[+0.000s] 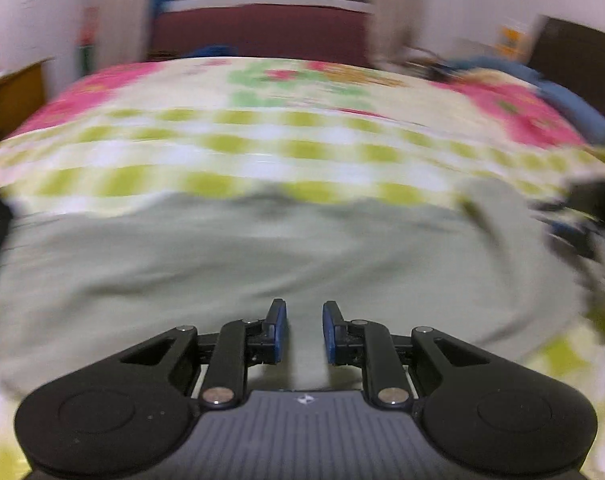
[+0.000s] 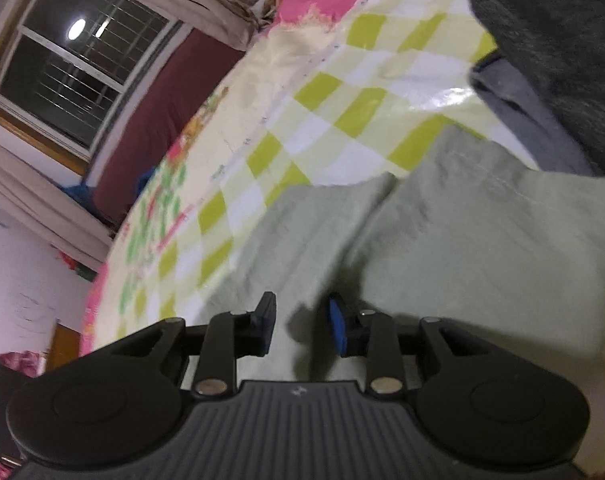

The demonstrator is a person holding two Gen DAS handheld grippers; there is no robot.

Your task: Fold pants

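Observation:
Pale green pants (image 1: 230, 264) lie spread on a bed with a green-checked floral cover (image 1: 262, 128). My left gripper (image 1: 304, 322) hovers just above the near part of the pants, jaws open and empty; this view is motion-blurred. In the right wrist view the pants (image 2: 482, 232) show two layers or legs side by side with a crease between them. My right gripper (image 2: 300, 322) is open and empty, low over the pants' near edge.
Dark grey clothing (image 2: 550, 60) lies on the bed beside the pants at the right. The other gripper (image 1: 594, 216) shows blurred at the right edge. A maroon headboard (image 1: 262, 32) and a window (image 2: 74, 68) stand beyond the bed.

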